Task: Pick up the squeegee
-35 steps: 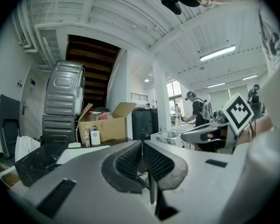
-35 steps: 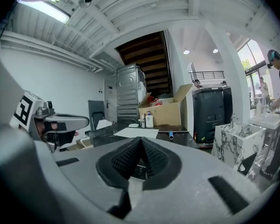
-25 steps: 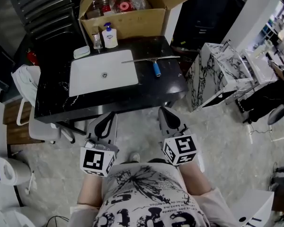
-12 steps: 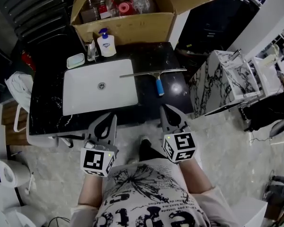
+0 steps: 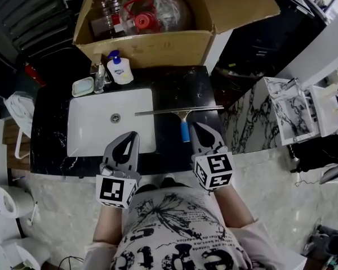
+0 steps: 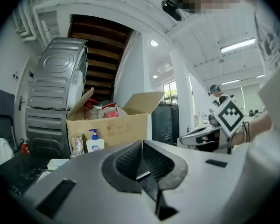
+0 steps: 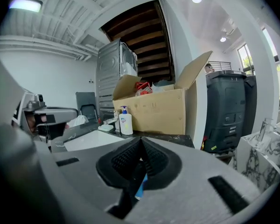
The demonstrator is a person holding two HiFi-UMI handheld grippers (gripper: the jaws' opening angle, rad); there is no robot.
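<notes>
The squeegee [image 5: 183, 129] lies on the black countertop [image 5: 174, 83], right of the white sink [image 5: 90, 128]. Its long blade runs left to right and reaches over the sink's right rim; its blue handle points toward me. My right gripper [image 5: 195, 125] is shut and empty, its tip just right of the blue handle. In the right gripper view [image 7: 140, 139] the blue handle [image 7: 141, 188] shows through the gap below the closed tips. My left gripper [image 5: 133, 134] is shut and empty over the sink's near right corner; in the left gripper view [image 6: 142, 142] its tips meet.
An open cardboard box [image 5: 152, 46] full of bottles and bags stands at the counter's back edge. A soap bottle [image 5: 119, 71], a faucet [image 5: 98, 75] and a soap dish [image 5: 82, 86] sit behind the sink. A marble-patterned cabinet [image 5: 259, 120] stands to the right.
Both grippers have come forward from over the floor to above the counter's front edge. The right one now sits beside the squeegee's handle. Both stayed shut.
</notes>
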